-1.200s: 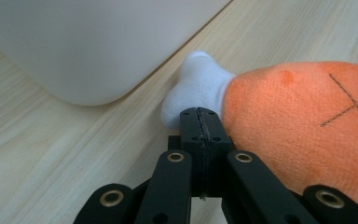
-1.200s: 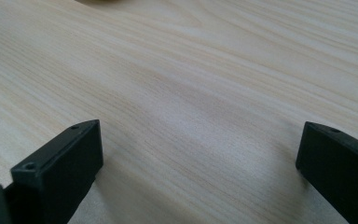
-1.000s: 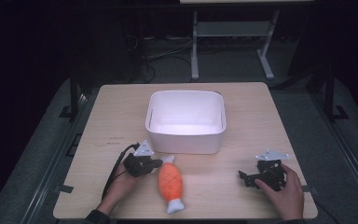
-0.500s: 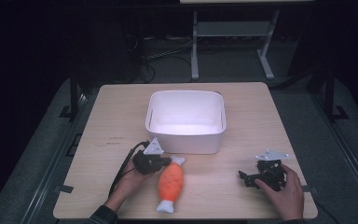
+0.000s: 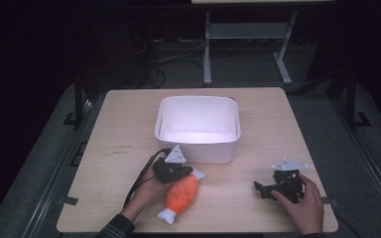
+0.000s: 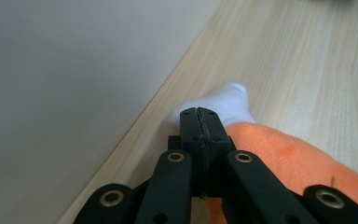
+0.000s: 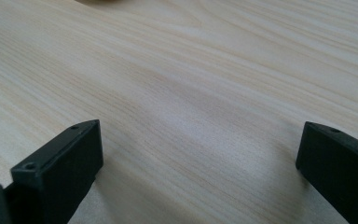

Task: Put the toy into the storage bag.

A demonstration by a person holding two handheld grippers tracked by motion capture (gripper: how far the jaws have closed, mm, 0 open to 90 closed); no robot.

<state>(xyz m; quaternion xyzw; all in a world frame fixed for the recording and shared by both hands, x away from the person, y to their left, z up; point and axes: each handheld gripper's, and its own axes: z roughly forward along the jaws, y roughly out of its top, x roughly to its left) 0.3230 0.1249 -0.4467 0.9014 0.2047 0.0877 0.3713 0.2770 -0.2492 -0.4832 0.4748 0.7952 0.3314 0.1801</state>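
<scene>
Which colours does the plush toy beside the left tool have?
The plush toy is orange with white ends, clearest in the high view.

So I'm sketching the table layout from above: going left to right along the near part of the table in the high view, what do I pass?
Left gripper, shut beside the white end of the orange plush toy → orange plush toy → right gripper, open over bare table. The white bin sits farther back.

Plush toy (image 6: pixel 284 158): soft orange and white cloth, matt. Table (image 7: pixel 205 70): pale smooth wood grain. Tub (image 5: pixel 198 124): smooth white plastic.
</scene>
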